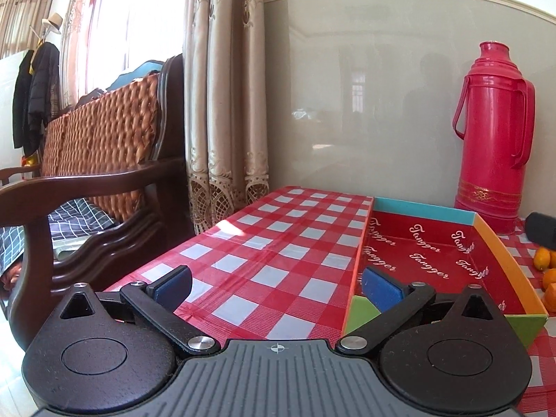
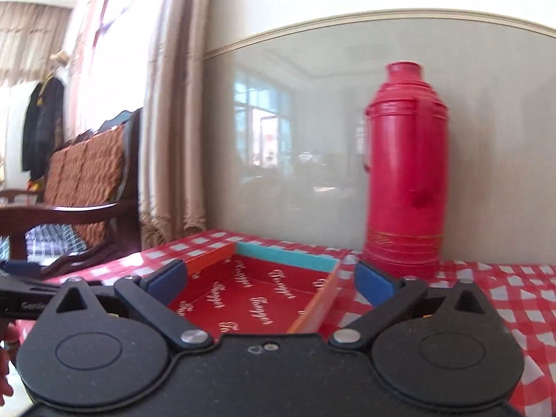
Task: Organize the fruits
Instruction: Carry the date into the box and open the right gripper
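A shallow red box (image 1: 424, 208) printed with "Tangger", its rims teal, orange and green, lies empty on the checked tablecloth. Small oranges (image 1: 546, 260) lie on the cloth to its right, cut off by the frame edge. My left gripper (image 1: 276, 288) stands open near the box's front left corner, nothing between its blue pads (image 1: 378, 290). In the right wrist view, my right gripper (image 2: 272, 281) is open too, held just in front of the box (image 2: 288, 256), and holds nothing. The left gripper (image 2: 21, 293) shows at that view's left edge.
A tall red thermos (image 1: 497, 139) stands against the grey wall behind the box, also the thermos (image 2: 406, 173) in the right view. A wooden sofa (image 1: 104, 180) and curtains (image 1: 222, 104) sit left of the table edge. A hand (image 2: 7, 365) shows at the lower left.
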